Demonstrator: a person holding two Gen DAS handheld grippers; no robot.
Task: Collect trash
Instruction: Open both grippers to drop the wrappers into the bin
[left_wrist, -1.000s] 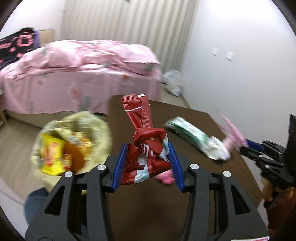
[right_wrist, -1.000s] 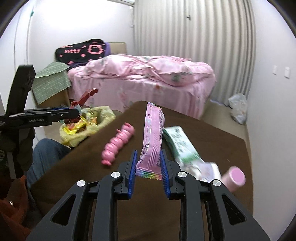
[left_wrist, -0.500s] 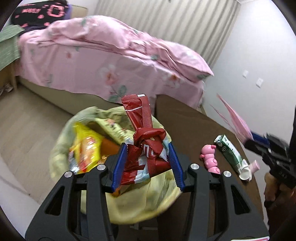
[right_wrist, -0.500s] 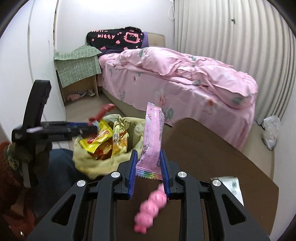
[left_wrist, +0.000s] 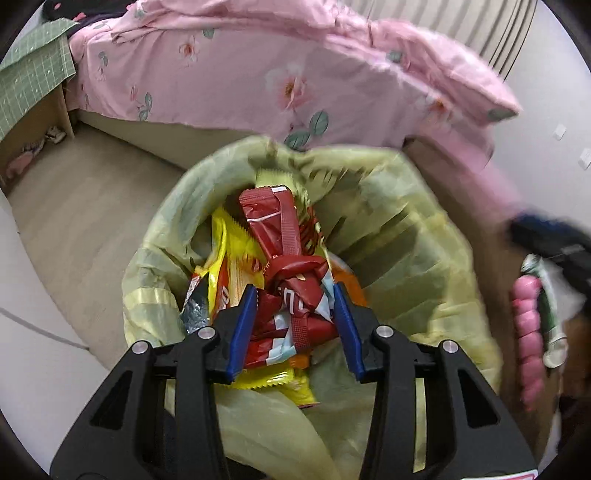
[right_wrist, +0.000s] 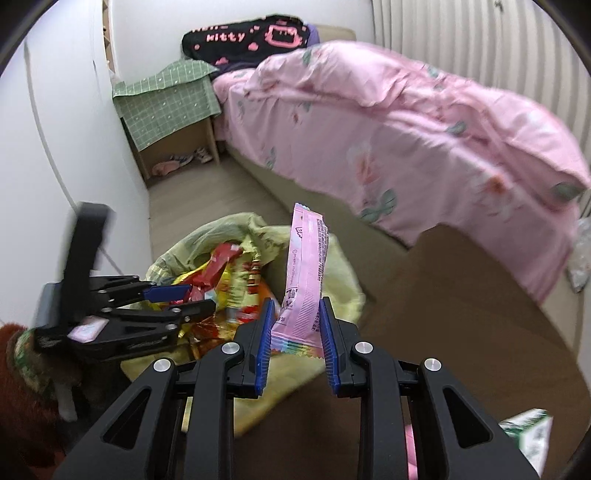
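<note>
The left tongs (left_wrist: 291, 325) are clenched on a knotted red snack wrapper (left_wrist: 286, 273), its free end standing up between the blue pads, and they hang directly over the open mouth of the yellow-green trash bag (left_wrist: 399, 236). The right tongs (right_wrist: 295, 336) grip a pink wrapper (right_wrist: 306, 273) by its lower crimped end, so it stands upright; they sit at the near rim of the same bag, not yet over its opening.

Inside the bag lie yellow and orange snack packets (left_wrist: 225, 258), heaped close to the rim. On the brown bench (right_wrist: 461, 332) to the right, a pink segmented caterpillar-like toy (left_wrist: 528, 332) and a green-and-white tube (left_wrist: 550, 317) remain uncollected, lying just beside each other. A pink floral bed (right_wrist: 406, 122) fills the background.

Risks, as I judge them: the bag's soft rim sags and folds, so a wrapper let go near the edge could slide off onto the floor or bench. The pile is high, and the springy knotted wrapper may bounce or perch on top. With both tongs converging on one opening, they could knock together or snag the thin plastic, pulling the bag's mouth closed.
</note>
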